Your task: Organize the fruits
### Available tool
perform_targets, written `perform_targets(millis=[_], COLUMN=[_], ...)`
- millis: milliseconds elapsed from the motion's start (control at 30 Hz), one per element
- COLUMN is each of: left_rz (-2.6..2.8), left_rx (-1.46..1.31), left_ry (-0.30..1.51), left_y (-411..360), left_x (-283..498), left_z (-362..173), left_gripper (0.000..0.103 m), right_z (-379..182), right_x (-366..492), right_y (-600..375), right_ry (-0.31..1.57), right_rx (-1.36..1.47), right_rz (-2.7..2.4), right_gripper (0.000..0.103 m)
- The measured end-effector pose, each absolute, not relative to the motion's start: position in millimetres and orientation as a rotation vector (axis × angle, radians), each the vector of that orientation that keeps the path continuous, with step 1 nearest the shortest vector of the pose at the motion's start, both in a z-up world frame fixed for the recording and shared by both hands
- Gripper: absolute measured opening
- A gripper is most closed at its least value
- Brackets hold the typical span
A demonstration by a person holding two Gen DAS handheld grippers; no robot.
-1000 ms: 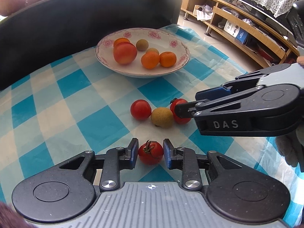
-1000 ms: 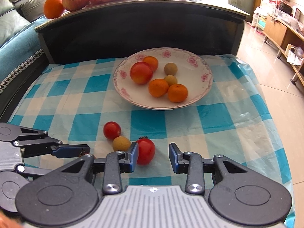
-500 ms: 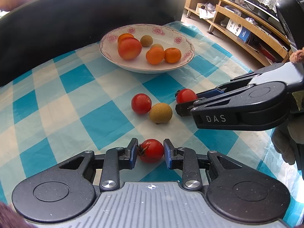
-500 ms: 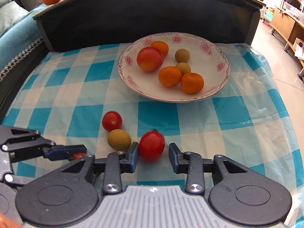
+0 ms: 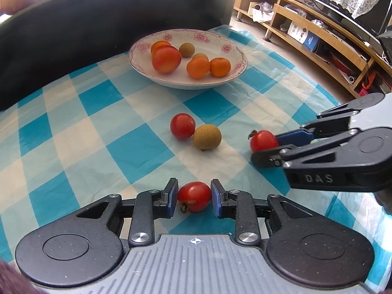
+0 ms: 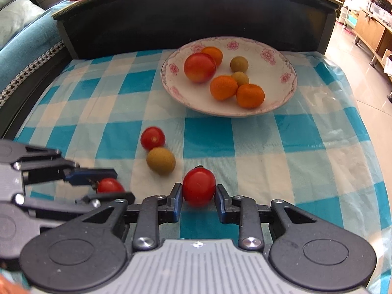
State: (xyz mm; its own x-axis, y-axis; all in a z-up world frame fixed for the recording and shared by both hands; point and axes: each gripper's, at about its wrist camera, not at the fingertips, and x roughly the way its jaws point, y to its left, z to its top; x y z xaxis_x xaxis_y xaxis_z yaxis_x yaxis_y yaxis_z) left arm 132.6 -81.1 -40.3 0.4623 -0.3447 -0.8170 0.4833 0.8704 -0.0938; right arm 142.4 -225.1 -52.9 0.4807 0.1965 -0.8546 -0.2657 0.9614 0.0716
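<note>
Both grippers clamped on cherry tomatoes, short of the bowl.
Left gripper pinches a small tomato, right gripper pinches another tomato, both near the bowl's front rim. Risk: smooth, glossy, round skins could slip or burst if squeezed hard; the plastic-covered checked cloth is slick, so the loose tomato and rough brown fruit may roll.
</note>
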Motion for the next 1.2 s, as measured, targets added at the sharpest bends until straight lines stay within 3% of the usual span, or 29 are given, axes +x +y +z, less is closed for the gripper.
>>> perform_targets(millis=[333,667,800,1200], left_rz=[-0.534,-0.54,-0.531,-0.542], left_rx=[0.201,0.202,0.186,0.181], left_ry=[0.968,0.961,0.952,0.952], left_y=[-83.1,-79.6,-74.9,-67.4], left_x=[108.8,95.1,93.5,94.2], left_z=[-41.8,-37.3,-31.2,-26.1], left_gripper=[0.037,0.044,0.051,0.051], right_z=[-51.2,-45.3,-39.2,-21.5], right_x=[94.8,70.1,67.3,83.7], right_y=[-224.1,-224.6,-228.5,-215.4], right_ry=[1.057,1.045,1.031,0.97], right_rx=[-0.109,-0.111,-0.097,-0.039], right_rz=[0.284,0.258,0.249,0.287], right_gripper=[0.032,0.033,0.038,0.041])
